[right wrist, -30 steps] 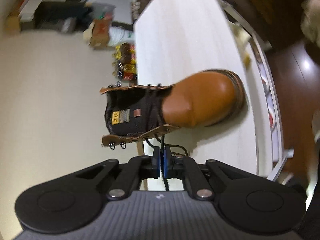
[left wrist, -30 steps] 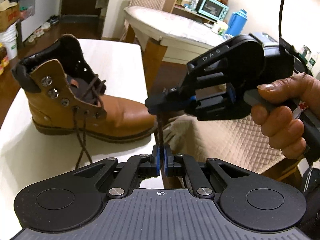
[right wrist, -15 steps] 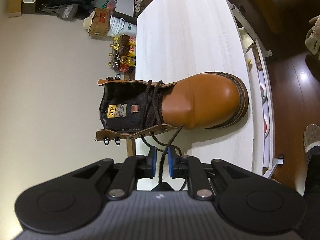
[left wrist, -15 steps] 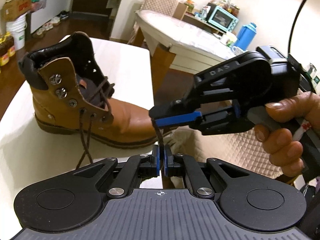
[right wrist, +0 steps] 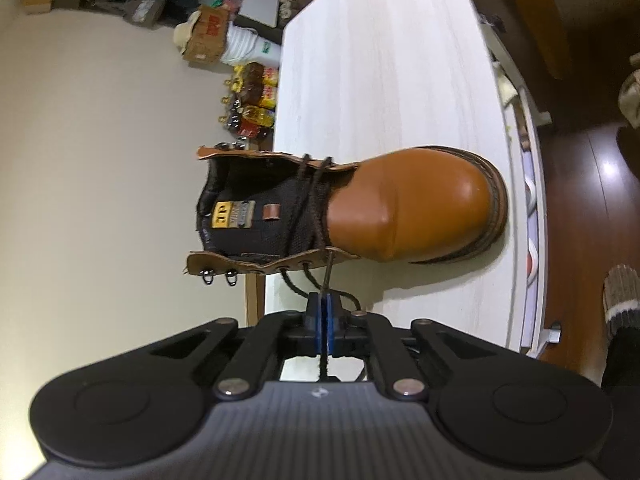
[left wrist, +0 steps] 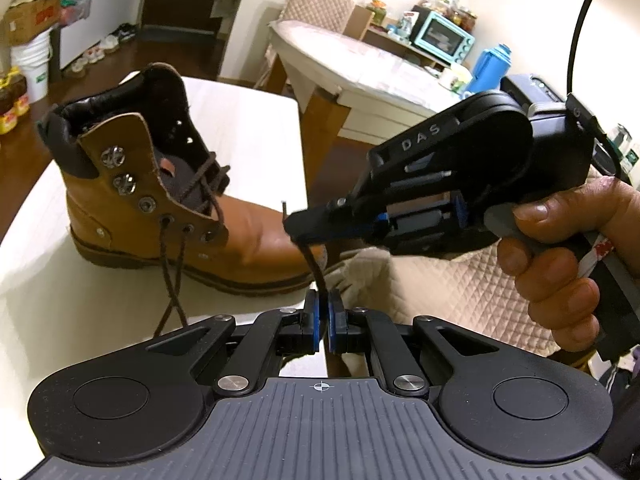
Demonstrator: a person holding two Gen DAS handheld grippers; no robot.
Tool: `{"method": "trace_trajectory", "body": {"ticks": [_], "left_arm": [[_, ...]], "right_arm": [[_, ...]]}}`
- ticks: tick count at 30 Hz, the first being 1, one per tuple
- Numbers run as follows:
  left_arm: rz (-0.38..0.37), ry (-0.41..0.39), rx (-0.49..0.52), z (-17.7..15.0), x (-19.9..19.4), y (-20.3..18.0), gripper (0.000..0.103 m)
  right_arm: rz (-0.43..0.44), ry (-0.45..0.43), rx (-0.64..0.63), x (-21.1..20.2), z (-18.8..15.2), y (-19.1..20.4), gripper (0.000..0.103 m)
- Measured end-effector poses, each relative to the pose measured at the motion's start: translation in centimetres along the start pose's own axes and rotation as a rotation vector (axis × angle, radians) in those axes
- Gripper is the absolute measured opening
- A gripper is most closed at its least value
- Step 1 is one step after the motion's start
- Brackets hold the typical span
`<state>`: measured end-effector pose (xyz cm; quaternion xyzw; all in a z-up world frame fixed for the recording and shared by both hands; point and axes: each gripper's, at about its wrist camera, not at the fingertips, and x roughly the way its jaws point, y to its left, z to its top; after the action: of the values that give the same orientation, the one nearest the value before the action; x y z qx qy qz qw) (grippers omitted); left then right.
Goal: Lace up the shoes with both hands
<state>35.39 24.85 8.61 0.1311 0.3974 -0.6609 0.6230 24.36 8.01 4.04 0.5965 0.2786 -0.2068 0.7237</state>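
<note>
A tan leather boot (left wrist: 248,240) stands on the white table (left wrist: 248,128), toe toward the right, with a dark brown lace (left wrist: 312,264) threaded through its lower eyelets. My left gripper (left wrist: 323,308) is shut on that lace, leaving only a narrow slit between the pads. Just above it, my right gripper (left wrist: 296,224), held by a hand (left wrist: 560,264), is shut on the same lace near its free tip, which pokes up past the fingers. In the right wrist view the boot (right wrist: 420,208) lies toe to the right, and the right gripper (right wrist: 324,312) pinches the lace (right wrist: 327,272) close to the near-side eyelets.
A quilted beige cloth (left wrist: 440,280) lies below the right gripper, off the table edge. A second table (left wrist: 360,68) with a teal oven (left wrist: 444,36) and blue jug (left wrist: 490,68) stands behind. Bottles (right wrist: 256,96), a bucket and a box sit on the floor.
The right gripper was shut, opened half a second ago, and is now shut again on the lace near its tip. The left gripper has kept hold of the lace.
</note>
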Motion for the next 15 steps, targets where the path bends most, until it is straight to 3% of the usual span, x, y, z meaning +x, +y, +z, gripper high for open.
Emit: {"method": "trace_trajectory", "body": {"ticks": [9,15], "left_arm": [[0.054,-0.023,-0.001,0.8,-2.3,1.5,0.005],[0.116,-0.088,0.076,5.2,-4.3,3.0,0.005]], "right_arm": [[0.035,-0.114,-0.049,-0.6,2.5,2.3,0.003],[0.055,-0.136,-0.094,0.8,3.4,3.9,0.003]]}}
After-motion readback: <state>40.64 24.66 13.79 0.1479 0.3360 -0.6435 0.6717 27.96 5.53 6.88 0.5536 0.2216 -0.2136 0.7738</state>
